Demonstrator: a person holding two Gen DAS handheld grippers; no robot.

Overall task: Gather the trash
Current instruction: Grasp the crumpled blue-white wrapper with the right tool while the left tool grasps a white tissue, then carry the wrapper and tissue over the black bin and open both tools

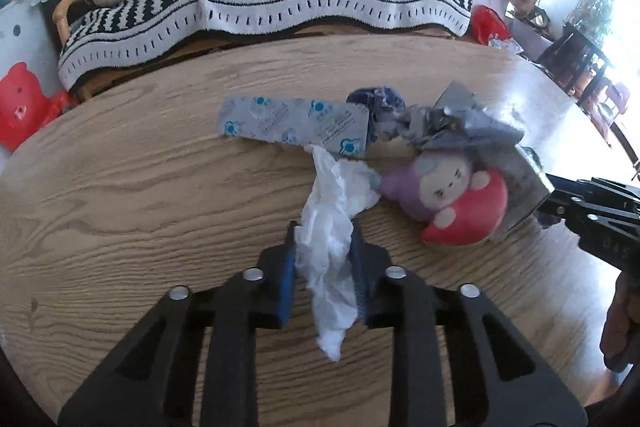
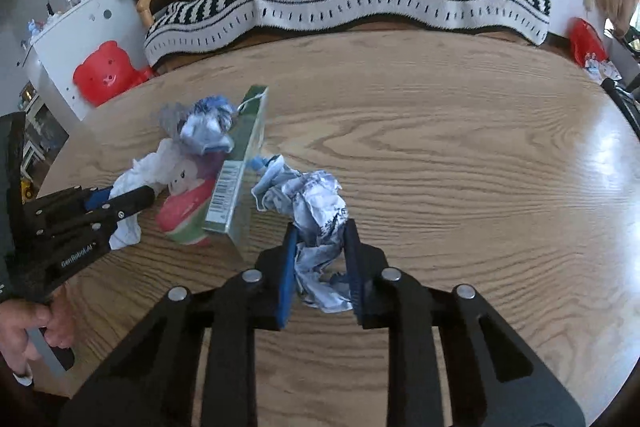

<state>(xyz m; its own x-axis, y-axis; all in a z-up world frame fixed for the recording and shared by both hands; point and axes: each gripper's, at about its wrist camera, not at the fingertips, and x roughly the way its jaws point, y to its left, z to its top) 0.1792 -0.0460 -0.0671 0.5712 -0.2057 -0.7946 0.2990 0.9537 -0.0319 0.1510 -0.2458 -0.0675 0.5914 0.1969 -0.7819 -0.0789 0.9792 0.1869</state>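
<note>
A: Starting with the left wrist view, what do we have in the left gripper (image 1: 323, 239)?

B: We have its blue pads pressed on a crumpled white tissue (image 1: 334, 227), which runs up between the fingers and hangs out below them over the wooden table (image 1: 140, 187). Taking the plush toy (image 1: 448, 197) as our landmark, the tissue's far end reaches just to the toy's left.

A: And beyond the toy?

B: A flat blue-printed packet (image 1: 296, 125) lies behind and left of it, a dark blue crumpled wad (image 1: 380, 103) sits behind it, and a silvery crumpled wrapper (image 1: 460, 123) touches the toy's far side. A shiny box (image 1: 524, 187) leans against the toy's right side. We see the right gripper (image 1: 560, 205) coming in at the right edge, past the box; its jaws are not readable here.

A: Now the right wrist view.

B: Here the right gripper (image 2: 319, 247) is clamped on a crumpled printed paper (image 2: 316, 223), white with blue marks, which bulges out beyond the fingertips. It sits to the right of the toy (image 2: 188, 199), on the other side of the box (image 2: 236, 187), whose barcode end faces us. A blue-white crumpled ball (image 2: 208, 127) rests behind the toy, against the box.

A: And our other hand?

B: The left gripper (image 2: 132, 197) is left of the toy, closed on the tissue (image 2: 128, 183).
</note>
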